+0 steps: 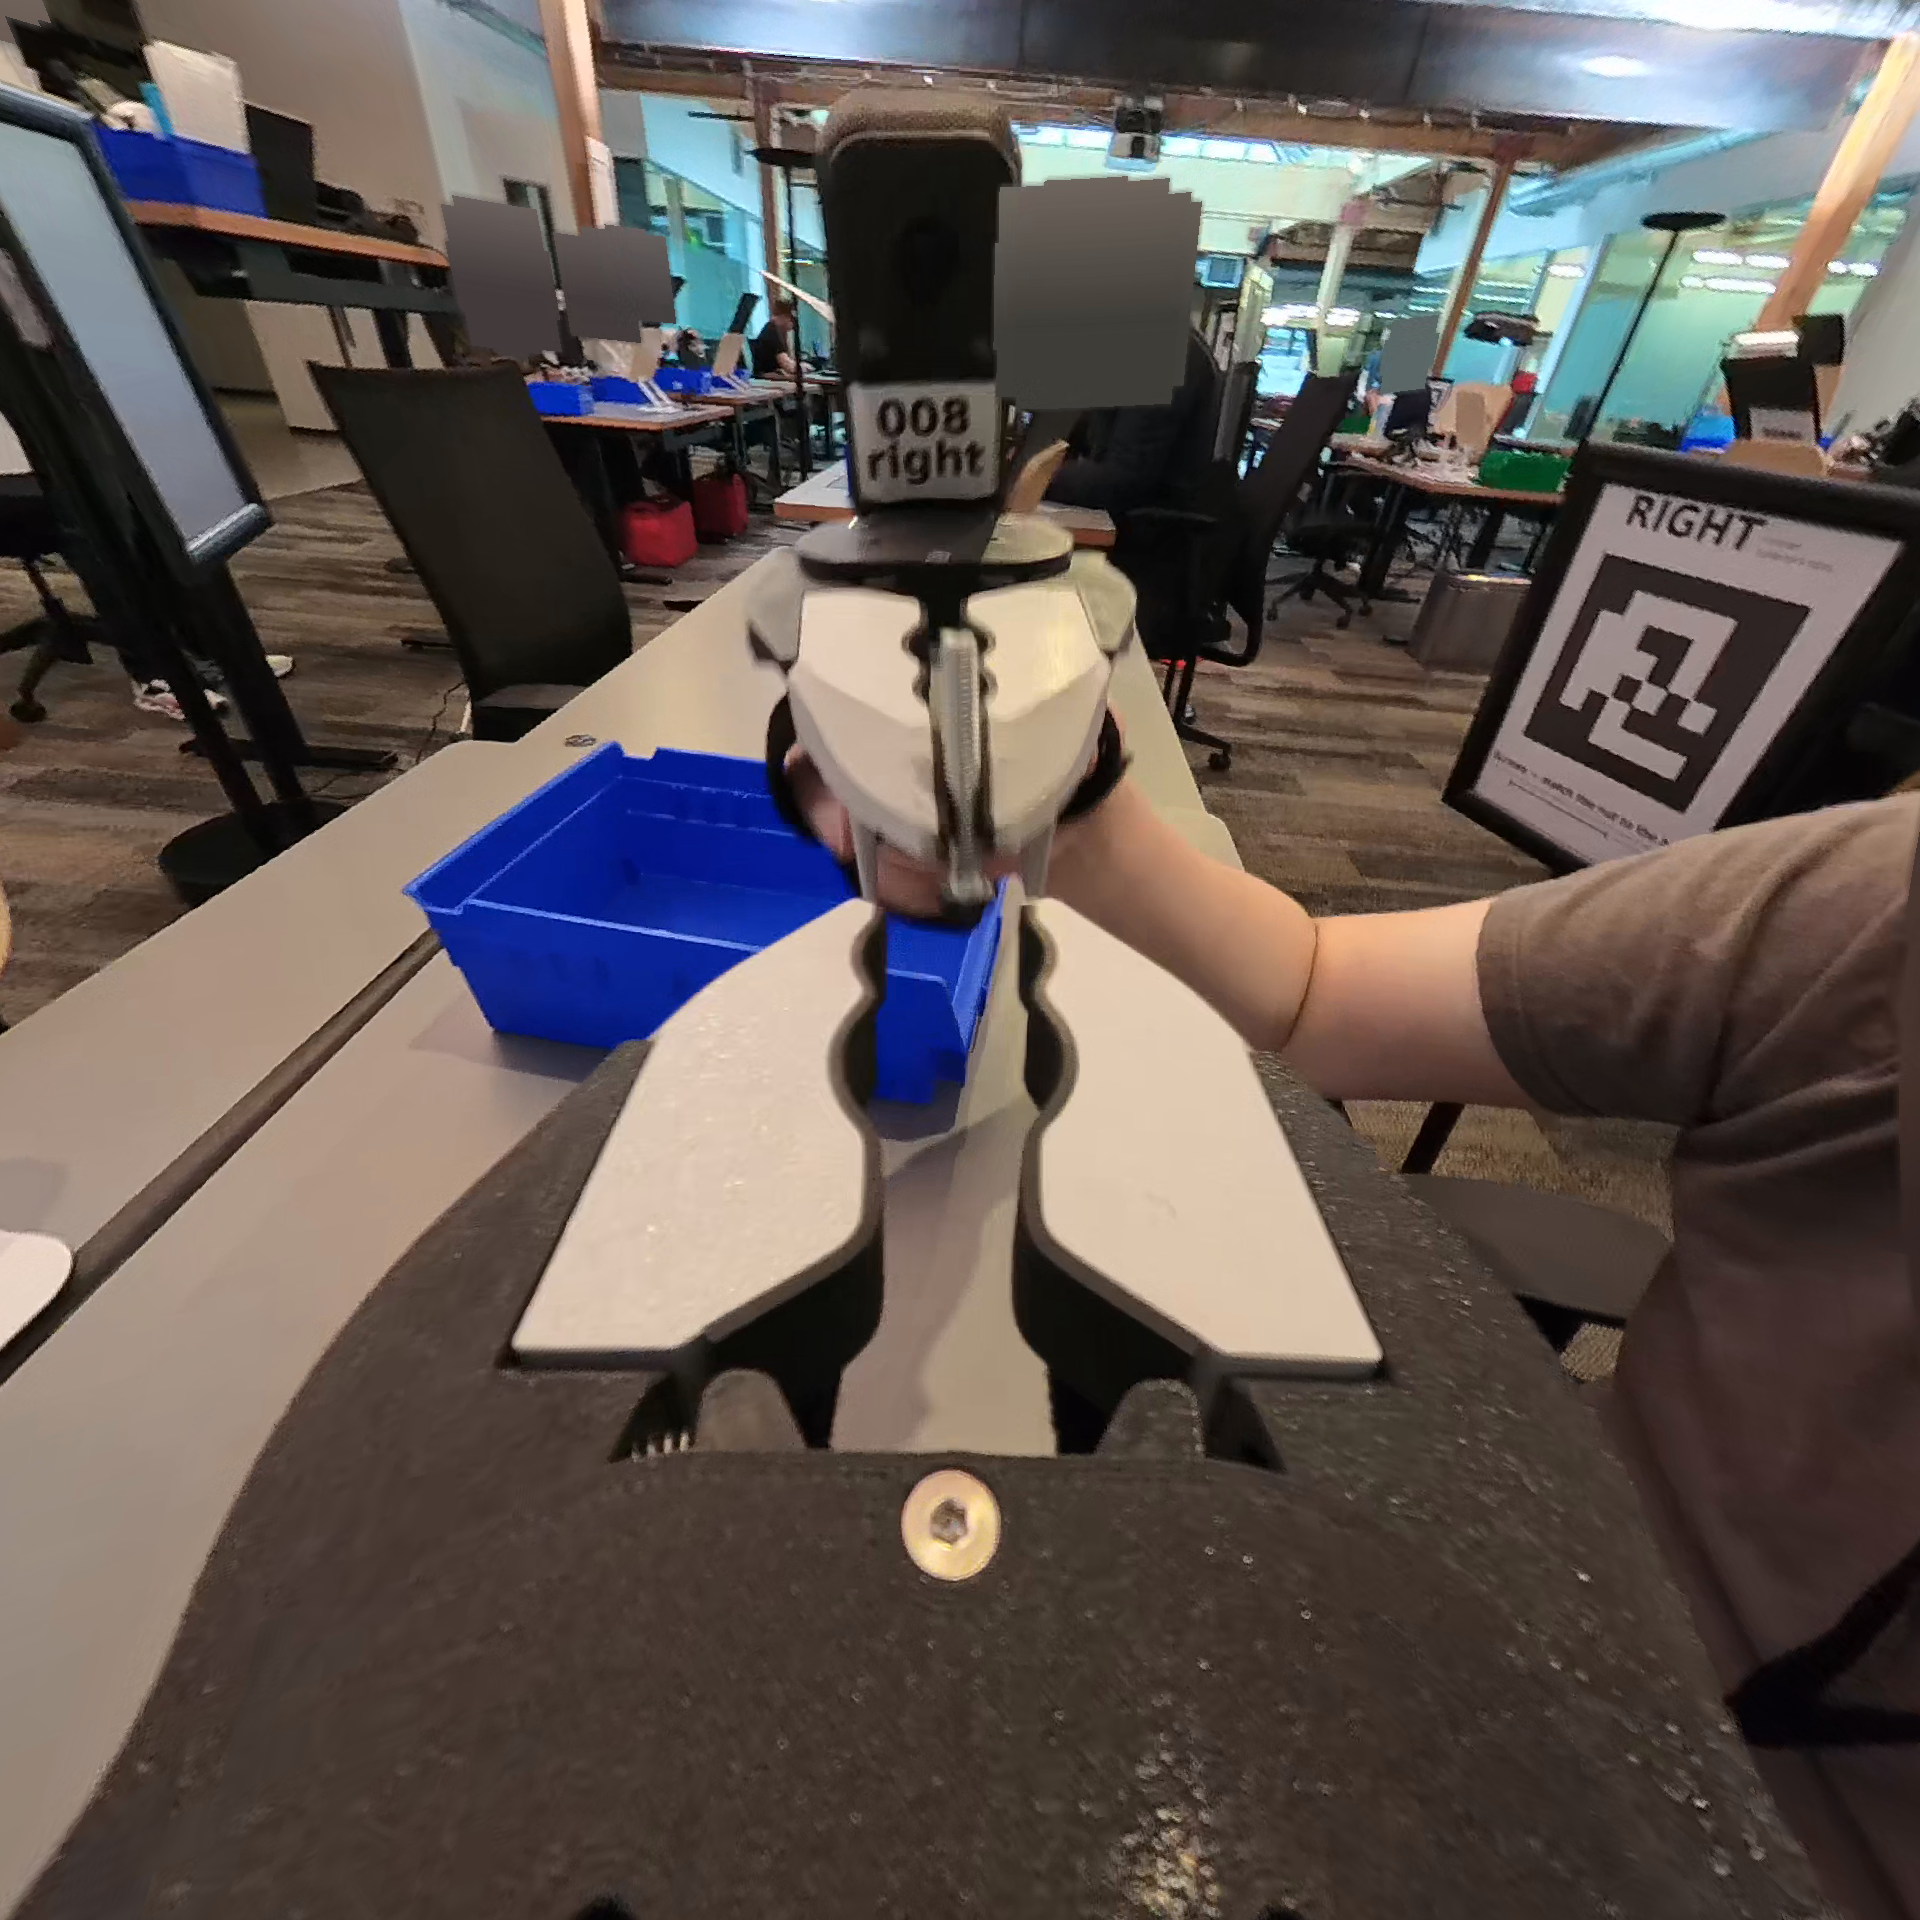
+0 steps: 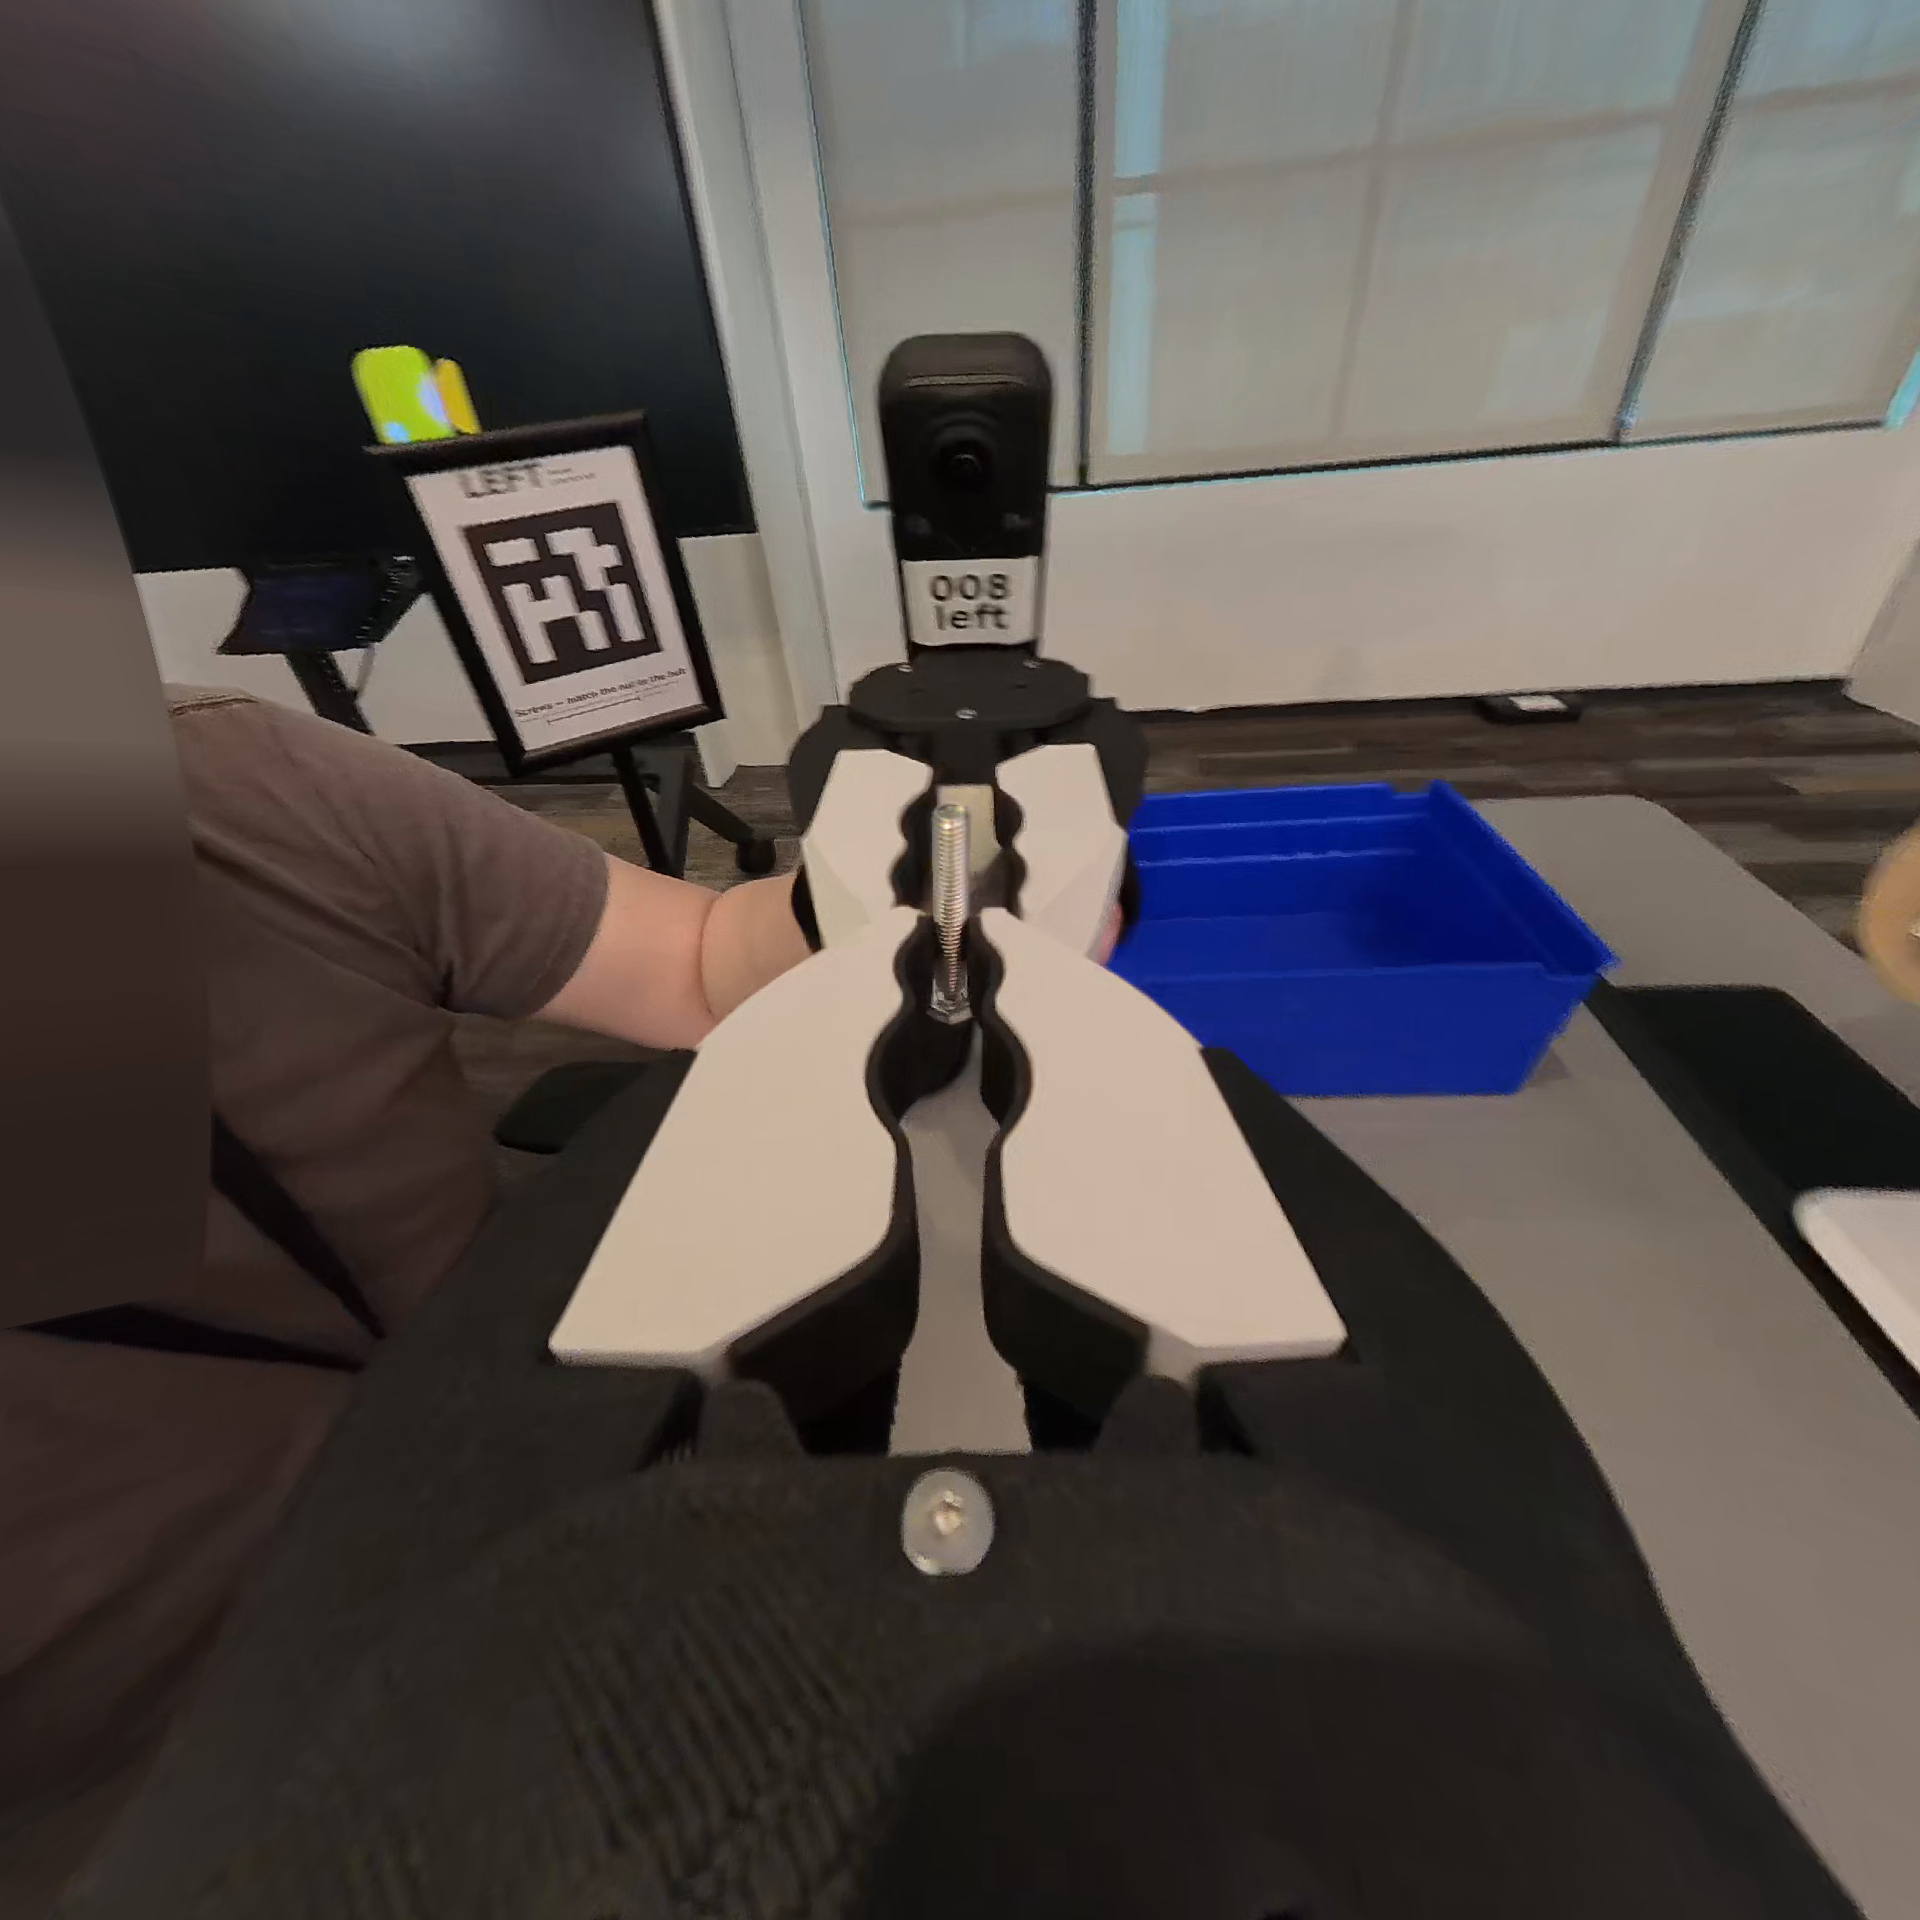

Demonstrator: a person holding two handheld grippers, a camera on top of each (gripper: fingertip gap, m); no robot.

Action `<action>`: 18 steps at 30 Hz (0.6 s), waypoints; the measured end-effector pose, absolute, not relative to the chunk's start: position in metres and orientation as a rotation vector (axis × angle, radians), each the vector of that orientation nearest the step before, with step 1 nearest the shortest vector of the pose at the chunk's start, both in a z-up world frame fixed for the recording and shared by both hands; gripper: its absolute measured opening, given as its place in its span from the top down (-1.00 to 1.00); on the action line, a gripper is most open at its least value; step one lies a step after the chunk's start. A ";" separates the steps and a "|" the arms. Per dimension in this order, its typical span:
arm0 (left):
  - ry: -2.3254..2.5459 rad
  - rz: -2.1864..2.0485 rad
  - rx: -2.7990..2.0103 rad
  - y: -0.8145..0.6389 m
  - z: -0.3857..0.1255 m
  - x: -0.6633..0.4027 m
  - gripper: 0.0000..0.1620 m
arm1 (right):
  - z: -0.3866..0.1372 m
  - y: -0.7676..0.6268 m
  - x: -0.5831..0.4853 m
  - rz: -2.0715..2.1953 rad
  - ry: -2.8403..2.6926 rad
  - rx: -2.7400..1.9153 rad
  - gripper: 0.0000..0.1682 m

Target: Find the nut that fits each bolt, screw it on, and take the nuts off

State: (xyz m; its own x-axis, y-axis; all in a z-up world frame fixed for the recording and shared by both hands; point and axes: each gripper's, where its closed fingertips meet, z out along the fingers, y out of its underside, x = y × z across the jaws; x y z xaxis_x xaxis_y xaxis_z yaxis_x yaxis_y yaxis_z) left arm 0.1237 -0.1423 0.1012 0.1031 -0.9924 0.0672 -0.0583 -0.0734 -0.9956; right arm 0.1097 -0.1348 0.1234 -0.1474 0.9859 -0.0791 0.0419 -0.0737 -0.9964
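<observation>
My right gripper (image 2: 948, 935) is shut on the lower, hex end of a silver threaded bolt (image 2: 948, 883). The bolt stands upright between the two grippers, which face each other above the grey table (image 2: 1558, 1195). I cannot tell whether the hex piece is the bolt's head or a nut. My left gripper (image 1: 948, 935) is open and empty, its fingertips just short of the bolt (image 1: 961, 769). In the left wrist view the right gripper (image 1: 956, 878) is held by a hand. No loose nuts show in either view.
A blue plastic bin (image 1: 644, 894) stands on the table beside the grippers, also in the right wrist view (image 2: 1351, 997); what shows of its inside is bare. Framed marker signs (image 1: 1662, 665) (image 2: 566, 592) stand off the table. A white object (image 2: 1860, 1268) lies at the table's edge. Only a small space, under 4 cm, lies between the two pairs of fingers.
</observation>
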 end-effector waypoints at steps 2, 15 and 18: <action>1.135 -1.137 -1.375 -0.138 0.101 0.120 0.66 | 0.123 -0.116 0.131 1.255 -1.278 -1.332 0.92; 1.205 -0.937 -1.469 -0.133 0.099 0.100 0.69 | -0.123 0.023 0.430 0.032 -0.545 -2.917 0.92; 1.205 -0.948 -1.480 -0.134 0.099 0.101 0.71 | -0.135 0.025 0.430 0.088 -0.526 -2.943 0.92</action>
